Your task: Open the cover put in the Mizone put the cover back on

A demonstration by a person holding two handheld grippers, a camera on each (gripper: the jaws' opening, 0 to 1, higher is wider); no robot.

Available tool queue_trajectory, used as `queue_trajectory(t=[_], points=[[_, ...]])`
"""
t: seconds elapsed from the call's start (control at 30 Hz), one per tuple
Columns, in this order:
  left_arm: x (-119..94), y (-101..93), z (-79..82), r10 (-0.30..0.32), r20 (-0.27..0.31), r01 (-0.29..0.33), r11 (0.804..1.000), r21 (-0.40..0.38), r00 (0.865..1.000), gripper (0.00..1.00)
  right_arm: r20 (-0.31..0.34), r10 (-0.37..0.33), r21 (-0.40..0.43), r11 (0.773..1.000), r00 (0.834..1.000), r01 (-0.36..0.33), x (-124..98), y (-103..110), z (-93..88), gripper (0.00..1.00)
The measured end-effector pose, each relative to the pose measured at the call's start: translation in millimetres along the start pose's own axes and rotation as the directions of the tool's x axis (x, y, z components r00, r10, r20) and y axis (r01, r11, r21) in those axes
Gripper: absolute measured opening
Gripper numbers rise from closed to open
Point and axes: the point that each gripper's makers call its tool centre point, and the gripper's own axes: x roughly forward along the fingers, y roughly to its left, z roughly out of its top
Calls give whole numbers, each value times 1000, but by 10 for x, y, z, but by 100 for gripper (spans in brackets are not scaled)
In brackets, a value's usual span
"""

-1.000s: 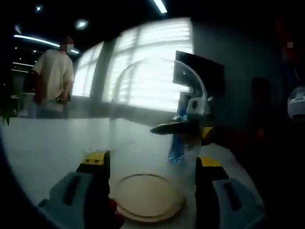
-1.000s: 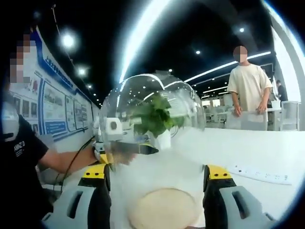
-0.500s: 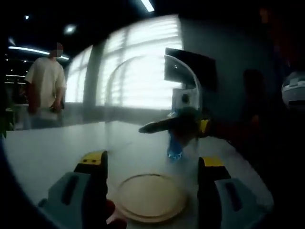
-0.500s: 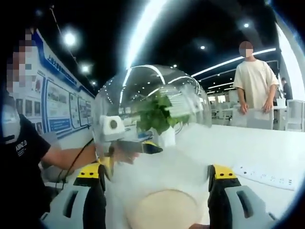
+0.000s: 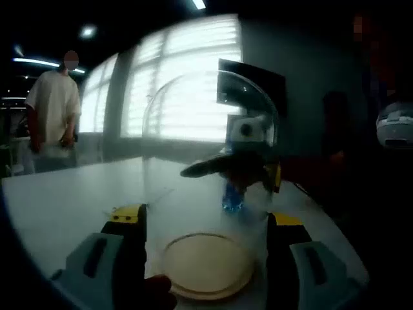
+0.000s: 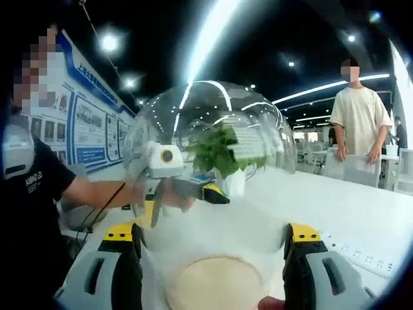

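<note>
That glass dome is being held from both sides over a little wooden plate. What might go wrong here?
The clear dome is smooth and gripped only at its sides by the left gripper and the right gripper; it might slip and crack on the wooden base. If one hand tilts more than the other, it may land off the base. The blue bottle stands close behind on the table and could be knocked over.

The clear dome cover stands squarely between the left claw and the right claw, walling off the wooden base (the blue bottle shows through it at 12 o'clock). In the left gripper view, open surface runs toward 10 o'clock. In the right gripper view, a power strip lies at 3 o'clock.
</note>
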Motion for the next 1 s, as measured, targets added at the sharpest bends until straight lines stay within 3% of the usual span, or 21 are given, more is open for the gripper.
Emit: queue_trajectory(t=[0.1,0.47,0.7,0.83,1.0], points=[[-13,25,52,-29,22,30,998,-55,999,66,14,17,-6,1000,1000,-17,6,-2,-4,86],[36,31,73,-40,30,41,998,-38,999,68,4,58,4,998,998,-58,51,10,-4,89],[30,53,113,-86,63,89,995,-44,994,69,1,103,7,995,995,-103,61,11,-10,90],[119,25,102,-85,41,85,996,-8,996,73,16,106,4,994,994,-106,60,22,-11,90],[104,44,107,-98,50,99,995,-16,994,73,29,103,9,995,994,-103,61,15,-5,90]])
